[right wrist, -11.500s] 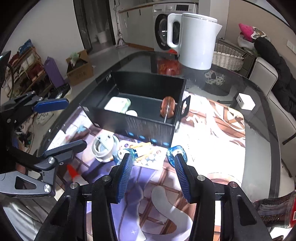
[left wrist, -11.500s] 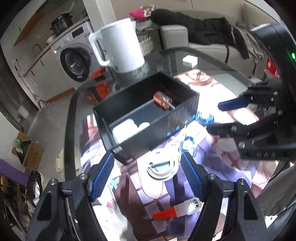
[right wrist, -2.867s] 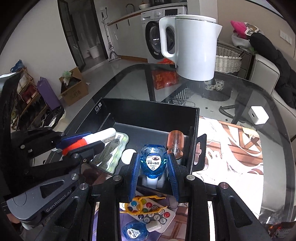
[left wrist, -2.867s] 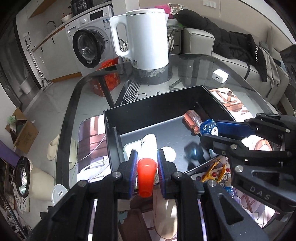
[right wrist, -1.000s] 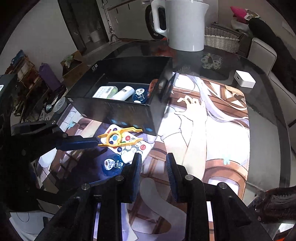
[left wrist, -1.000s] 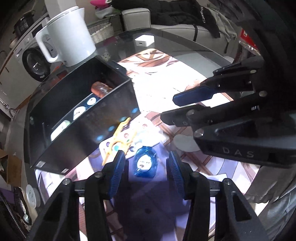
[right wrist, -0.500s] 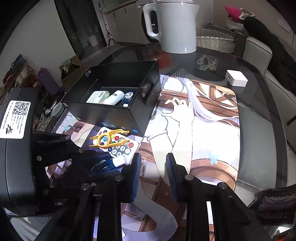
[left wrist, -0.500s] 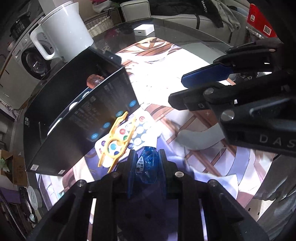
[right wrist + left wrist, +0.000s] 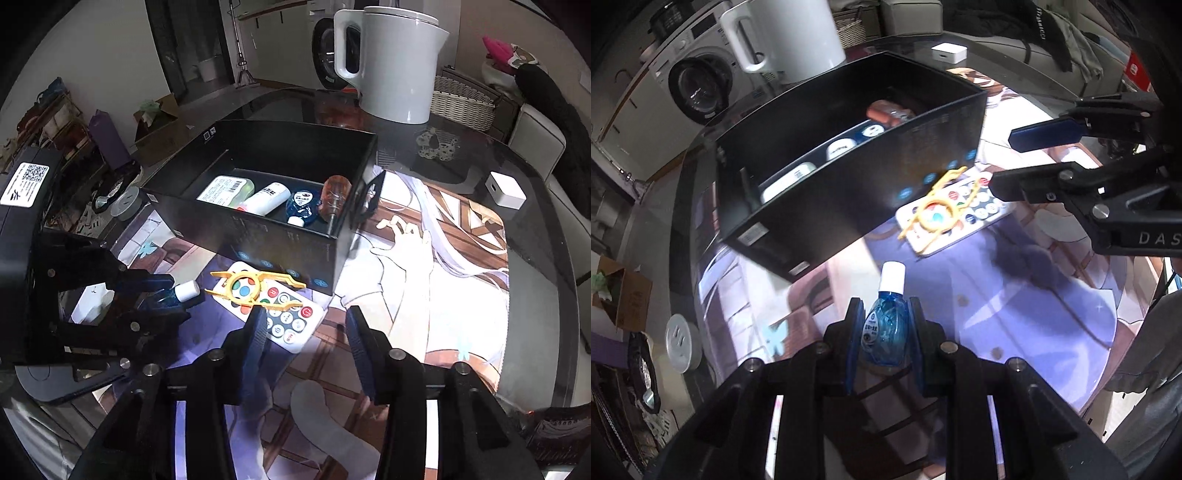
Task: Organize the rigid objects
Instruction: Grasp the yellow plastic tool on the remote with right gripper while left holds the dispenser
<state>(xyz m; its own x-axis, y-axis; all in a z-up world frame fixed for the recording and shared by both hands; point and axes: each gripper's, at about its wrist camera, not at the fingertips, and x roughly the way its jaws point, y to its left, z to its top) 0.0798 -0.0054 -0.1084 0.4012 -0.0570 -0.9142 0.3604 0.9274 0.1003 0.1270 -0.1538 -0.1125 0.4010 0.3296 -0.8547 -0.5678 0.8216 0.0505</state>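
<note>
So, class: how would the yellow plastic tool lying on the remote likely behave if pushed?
The yellow plastic tool looks thin and flat, so probably light and slightly flexible. Resting loosely on the remote, it would likely slide off rather than roll.

Two wrist fisheyes look steeply down, close over the printed mat [image 9: 1015, 317]; both share the black box [image 9: 280, 236] and, seemingly, white kettle [image 9: 399, 62].

The box [image 9: 280, 236] is black with small blue dots along its front. The bottle [image 9: 885, 328] is clear blue with a white cap. The remote [image 9: 284, 314] is white with multicoloured buttons; the tool [image 9: 255, 284] is yellow. The kettle [image 9: 391, 62] is white. The mat [image 9: 424, 295] bears an anime print in purple, white and brown.
</note>
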